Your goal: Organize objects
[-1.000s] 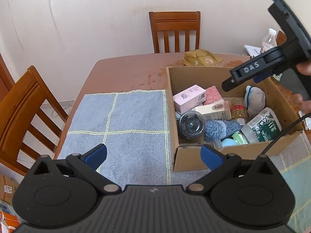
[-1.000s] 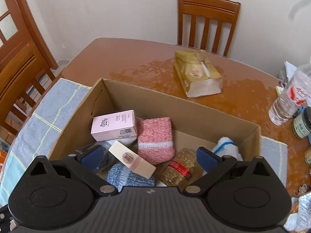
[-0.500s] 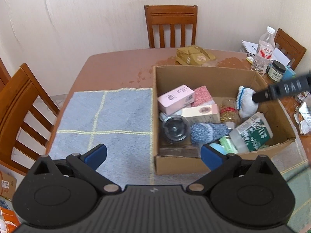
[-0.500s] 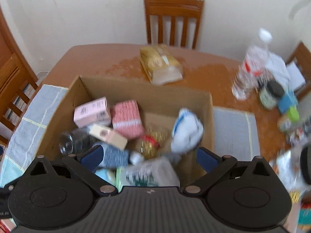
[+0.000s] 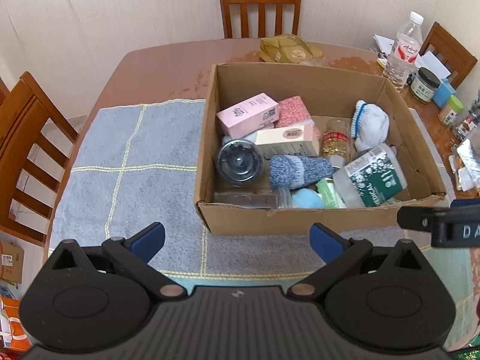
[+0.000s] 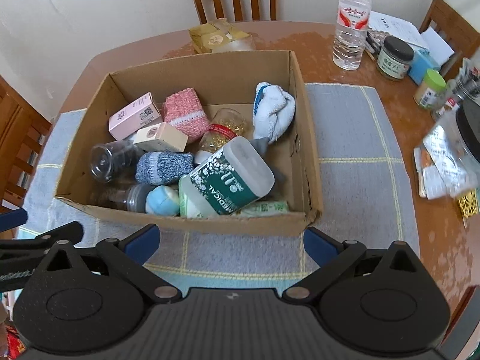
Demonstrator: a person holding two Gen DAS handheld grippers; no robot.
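Right wrist view, bottle (image 6: 231, 177) reading "MEDICAL", jar label (image 6: 393, 65) perhaps Chinese

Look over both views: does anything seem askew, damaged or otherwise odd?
Yes. The cardboard box holds a loose jumble: the green-labelled medical bottle lies tipped across other items, and a clear jar lies on its side. The box's near right corner looks crumpled. The tabletop behind it shows patchy, worn finish.
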